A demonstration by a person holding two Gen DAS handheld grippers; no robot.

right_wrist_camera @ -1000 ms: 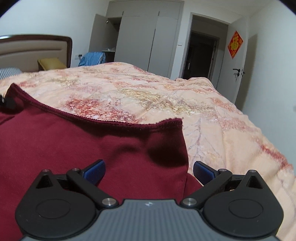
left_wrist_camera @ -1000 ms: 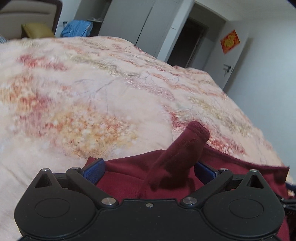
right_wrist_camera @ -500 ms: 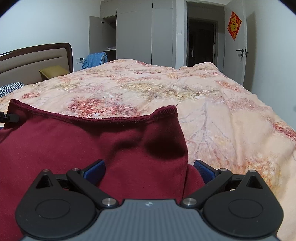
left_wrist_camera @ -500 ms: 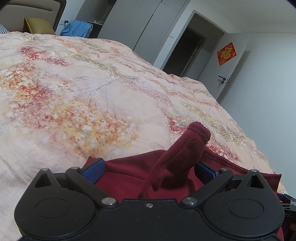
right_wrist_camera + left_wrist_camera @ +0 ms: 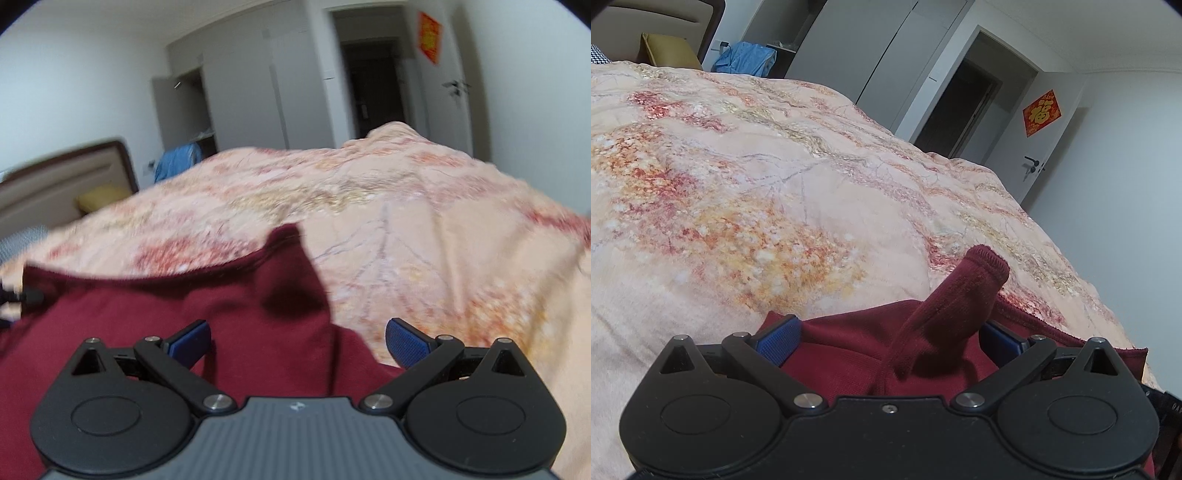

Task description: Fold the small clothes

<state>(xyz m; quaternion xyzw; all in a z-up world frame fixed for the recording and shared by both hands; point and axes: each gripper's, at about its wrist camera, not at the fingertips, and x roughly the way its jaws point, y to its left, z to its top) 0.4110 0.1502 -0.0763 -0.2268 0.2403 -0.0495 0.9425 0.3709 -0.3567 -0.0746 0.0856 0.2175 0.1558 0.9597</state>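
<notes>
A dark red knit garment (image 5: 849, 354) lies on the bed in front of both grippers. In the left wrist view a rolled fold of it (image 5: 953, 299) stands up between the blue pads of my left gripper (image 5: 890, 336), whose jaws are wide apart. In the right wrist view the garment (image 5: 147, 325) spreads to the left, with a raised corner (image 5: 288, 243) ahead. My right gripper (image 5: 297, 341) is open over the cloth, and its right pad (image 5: 406, 345) is clear of the garment. This view is blurred.
The bed carries a peach floral quilt (image 5: 738, 184). A headboard (image 5: 62, 184) and a yellow pillow (image 5: 99, 197) are at the far left. A blue cloth (image 5: 746, 59), wardrobe doors (image 5: 251, 96) and a dark doorway (image 5: 956, 107) lie beyond the bed.
Both grippers have tilted upward and shifted, so more of the room shows. The right view has rotated and blurred, and the garment's raised corner now stands higher. Both pairs of jaws stay wide.
</notes>
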